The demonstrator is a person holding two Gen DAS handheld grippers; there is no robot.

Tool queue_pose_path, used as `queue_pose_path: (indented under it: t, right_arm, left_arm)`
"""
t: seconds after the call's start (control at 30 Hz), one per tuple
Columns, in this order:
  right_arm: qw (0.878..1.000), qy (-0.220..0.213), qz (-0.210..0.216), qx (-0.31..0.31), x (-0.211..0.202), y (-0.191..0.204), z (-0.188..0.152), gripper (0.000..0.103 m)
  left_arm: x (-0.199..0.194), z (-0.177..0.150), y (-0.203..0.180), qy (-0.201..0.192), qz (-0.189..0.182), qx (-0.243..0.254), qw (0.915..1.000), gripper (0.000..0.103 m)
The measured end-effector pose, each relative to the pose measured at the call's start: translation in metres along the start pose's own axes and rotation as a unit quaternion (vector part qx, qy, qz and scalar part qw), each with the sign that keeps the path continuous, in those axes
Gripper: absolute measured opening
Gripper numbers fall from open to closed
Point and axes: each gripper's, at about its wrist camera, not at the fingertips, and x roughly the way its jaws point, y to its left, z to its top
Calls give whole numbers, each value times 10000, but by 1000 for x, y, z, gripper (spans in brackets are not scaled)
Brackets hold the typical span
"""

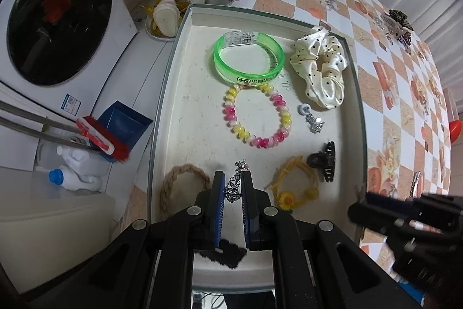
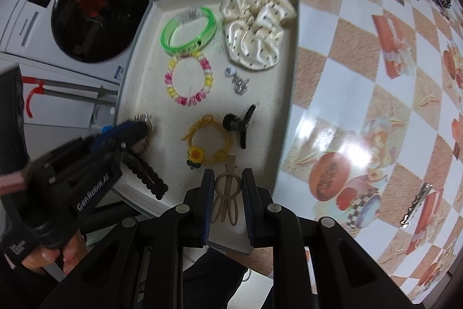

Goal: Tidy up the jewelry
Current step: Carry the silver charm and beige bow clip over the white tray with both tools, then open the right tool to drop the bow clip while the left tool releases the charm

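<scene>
I have both grippers over the near end of the white tray [image 1: 170, 94], and each carries a piece, so what matters now is how each piece lies against the bare floor beneath it. My left gripper [image 1: 233, 187] is clenched on a silver filigree chain [image 1: 235, 184], a thin openwork metal piece whose long axis runs straight out along the fingers, its tip just past them and pointing up the tray toward the pink and yellow beaded bracelet [image 1: 257, 118]. The braided jute loop [image 1: 179, 187] lies just to its left and the yellow cord bracelet [image 1: 292, 187] with the sunflower charm just to its right, so I judge the open strip between them is the nearer spot for the chain. My right gripper [image 2: 225, 187] is closed on a beige hair clip [image 2: 227, 193], matte plastic with a ring and long prongs, lengthwise between the fingers, held above the tray's near right corner, close by the sunflower. Farther up sit the translucent green bangle [image 1: 249, 60], the satin dotted scrunchie [image 1: 321, 68], a small silver charm [image 1: 312, 119] and a black claw clip [image 1: 322, 161]. A scalloped black barrette [image 2: 144, 173] lies at the near edge
</scene>
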Motion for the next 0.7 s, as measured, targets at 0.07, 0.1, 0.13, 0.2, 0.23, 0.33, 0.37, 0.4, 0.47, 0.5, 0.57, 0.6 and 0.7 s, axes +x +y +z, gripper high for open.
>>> queue_pose_path:
  t: [0.07, 0.1, 0.13, 0.2, 0.23, 0.33, 0.37, 0.4, 0.47, 0.5, 0.57, 0.6, 0.7]
  right_arm:
    - [10000, 72, -32, -4, 8, 2, -1, 20]
    - [9999, 100, -45, -6, 12, 3, -1, 20]
    - [9999, 122, -56, -9, 14, 4, -2, 20]
    - [9998, 164, -81, -12, 20, 5, -3, 20]
    - [9998, 182, -93, -12, 22, 5, -4, 20]
    - [9997, 232, -126, -9, 31, 7, -4, 20]
    - [9996, 249, -134, -8, 33, 7, -4, 20]
    - [9996, 265, -140, -5, 36, 7, -4, 20]
    - [9994, 305, -154, 2, 43, 8, -4, 20]
    - [9993, 324, -163, 1, 47, 9, -4, 20]
    - [9991, 365, -192, 2, 53, 12, -4, 20]
    - [9990, 387, -208, 2, 57, 13, -3, 20]
    - [9987, 441, -246, 29, 63, 13, -4, 20]
  left_arm:
    - [6, 3, 0, 32, 20, 51, 10000, 16]
    - [9, 4, 1, 48, 28, 69, 10000, 16]
    - [11, 5, 1, 66, 31, 88, 9999, 16]
    - [15, 5, 2, 96, 48, 111, 9999, 16]
    - [18, 6, 2, 115, 58, 119, 9998, 16]
    - [24, 7, 2, 158, 85, 144, 9997, 16]
    - [26, 7, 2, 167, 94, 154, 9997, 16]
    - [28, 8, 2, 181, 110, 171, 9996, 16]
    - [31, 7, 1, 198, 133, 193, 9995, 16]
    - [33, 8, 1, 208, 143, 204, 9995, 16]
    - [35, 8, 1, 221, 155, 221, 9994, 16]
    - [36, 8, 0, 214, 168, 229, 9994, 16]
    - [38, 9, -1, 198, 218, 298, 9991, 16]
